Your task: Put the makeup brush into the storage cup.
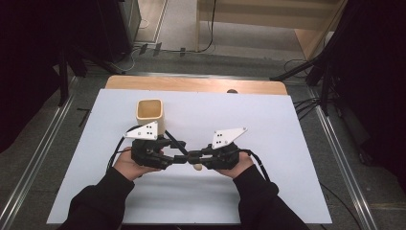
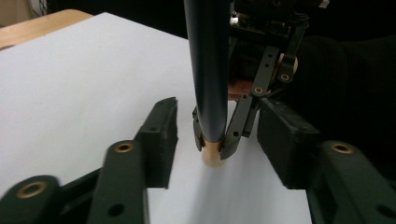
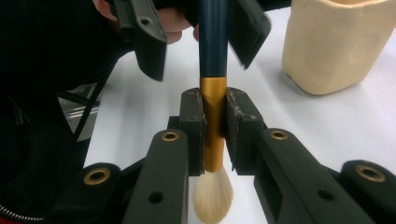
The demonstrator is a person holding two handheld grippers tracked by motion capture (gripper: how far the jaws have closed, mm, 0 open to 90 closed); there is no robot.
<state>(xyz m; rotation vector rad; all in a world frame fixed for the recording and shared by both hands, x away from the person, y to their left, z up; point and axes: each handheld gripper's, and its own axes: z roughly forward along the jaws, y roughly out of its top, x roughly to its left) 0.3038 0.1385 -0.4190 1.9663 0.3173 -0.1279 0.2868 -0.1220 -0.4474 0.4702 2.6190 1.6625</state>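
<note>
Overall, the scene centred on a white sheet [image 1: 268,124] spread over the wooden table [image 1: 191,84], with a cream, square-mouthed holder cup [image 1: 150,115] standing upright on it; all places below are given relative to that cup.

Nearer the person than the cup, and just to its right in the high view, the two grippers met tip to tip over the sheet. The right gripper [image 3: 215,126] had its jaws pressed together on the gold ferrule of a makeup brush [image 3: 213,70], pinching it firmly; the pale bristles [image 3: 212,196] hung free below the pads. The left gripper [image 2: 217,135] had its jaws partly spread on either side of the dark blue handle [image 2: 208,60], with clear gaps between pads and handle, so no second grip was yet established.

Judged from this arrangement, the brush had been lifted and was held near the cup but remained outside it. A handover to the left gripper appeared to be in progress; the transfer and any placing into the cup remained to be done.

The right gripper view showed the ferrule and bristles plainly, plus the cup beyond and to the right. The left gripper view showed the gaps beside the handle. The high view gave the overall layout, but the brush was hard to distinguish there.
</note>
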